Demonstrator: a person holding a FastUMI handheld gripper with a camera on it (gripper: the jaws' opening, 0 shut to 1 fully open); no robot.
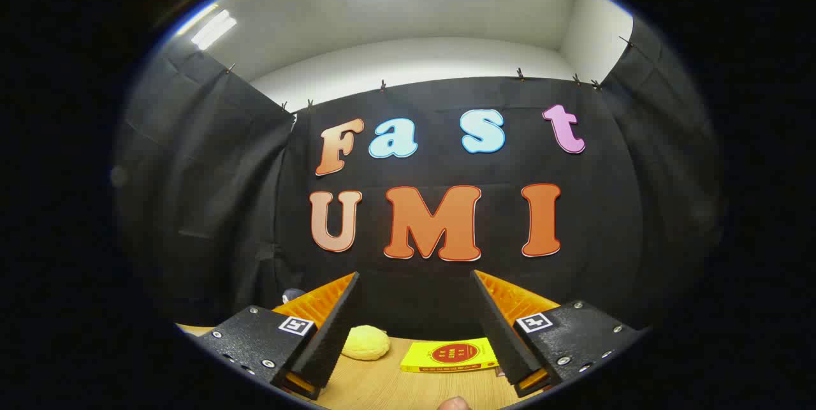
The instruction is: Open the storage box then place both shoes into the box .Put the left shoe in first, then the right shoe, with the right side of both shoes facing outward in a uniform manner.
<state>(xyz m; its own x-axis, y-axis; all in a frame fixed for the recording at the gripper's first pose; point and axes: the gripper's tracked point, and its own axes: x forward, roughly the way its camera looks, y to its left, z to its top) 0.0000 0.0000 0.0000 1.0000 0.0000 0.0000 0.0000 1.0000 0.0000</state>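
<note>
My gripper (417, 282) is open, its two fingers spread wide with nothing between them. It is held level above a wooden table (382, 384) and faces the booth's black cloth wall. A small dark rounded shape (292, 295) peeks out behind the left finger; I cannot tell what it is.
Between the fingers, on the table, lie a pale yellow lumpy object (364, 342) near the left finger and a flat yellow packet with a red round mark (451, 355) near the right finger. A fingertip of a person (454, 403) shows at the table's near edge.
</note>
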